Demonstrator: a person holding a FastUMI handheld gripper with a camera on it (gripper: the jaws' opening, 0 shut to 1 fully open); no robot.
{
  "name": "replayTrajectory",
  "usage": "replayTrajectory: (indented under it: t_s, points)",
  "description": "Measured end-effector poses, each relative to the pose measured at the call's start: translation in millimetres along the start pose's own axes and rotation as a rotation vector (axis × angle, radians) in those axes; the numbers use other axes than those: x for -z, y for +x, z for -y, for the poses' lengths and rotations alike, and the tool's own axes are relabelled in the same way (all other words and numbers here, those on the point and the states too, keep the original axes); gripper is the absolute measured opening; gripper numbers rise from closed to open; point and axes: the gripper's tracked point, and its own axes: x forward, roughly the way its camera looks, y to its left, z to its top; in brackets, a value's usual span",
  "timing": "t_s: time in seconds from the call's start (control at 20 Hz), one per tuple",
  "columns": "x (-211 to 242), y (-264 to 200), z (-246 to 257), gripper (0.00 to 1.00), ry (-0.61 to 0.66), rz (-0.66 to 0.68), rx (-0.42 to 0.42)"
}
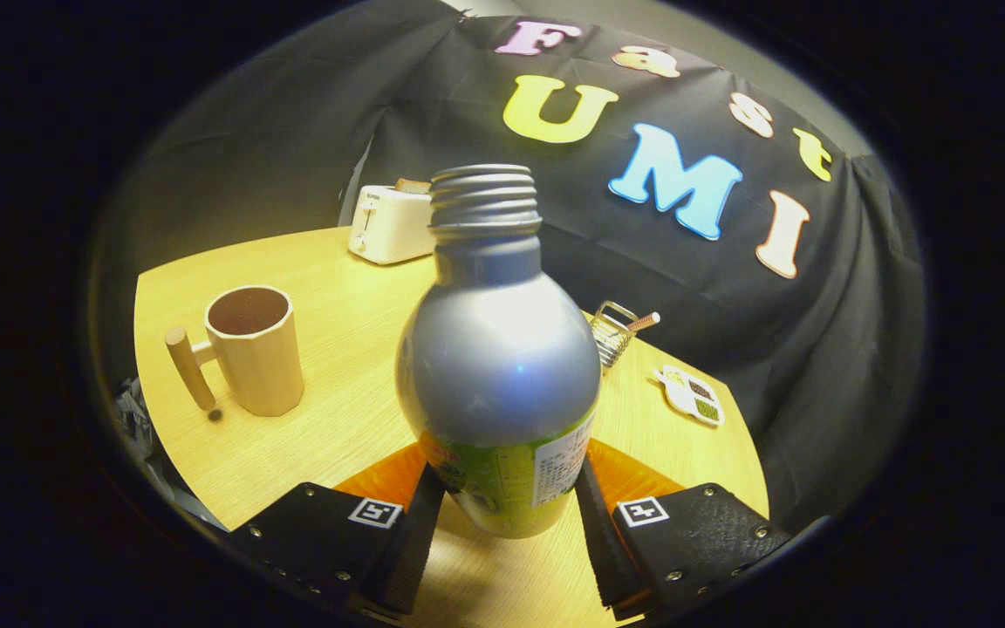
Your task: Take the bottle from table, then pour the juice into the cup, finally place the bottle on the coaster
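Observation:
A silver bottle [498, 358] with a green label and an uncapped threaded neck stands upright between my fingers. My gripper [507, 506] is shut on the bottle, both pads pressing its lower sides. An orange coaster [380, 478] lies on the table under and behind the bottle's base; whether the bottle rests on it or hangs just above is unclear. A beige faceted cup [254, 349] with a wooden handle stands to the left, beyond the fingers, its mouth open upward.
A white toaster [389, 224] sits at the far edge of the wooden table [328, 419]. A small wire rack [614, 331] and a flat printed card [690, 394] lie to the right beyond the bottle. The table's edge curves close on the left.

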Motion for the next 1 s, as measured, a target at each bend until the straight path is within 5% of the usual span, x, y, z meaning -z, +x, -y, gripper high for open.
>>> replayTrajectory:
  t_s: [1.0]
  points:
    - [-30.3,21.8,-44.3,0.75,-0.575,-0.152,-0.092]
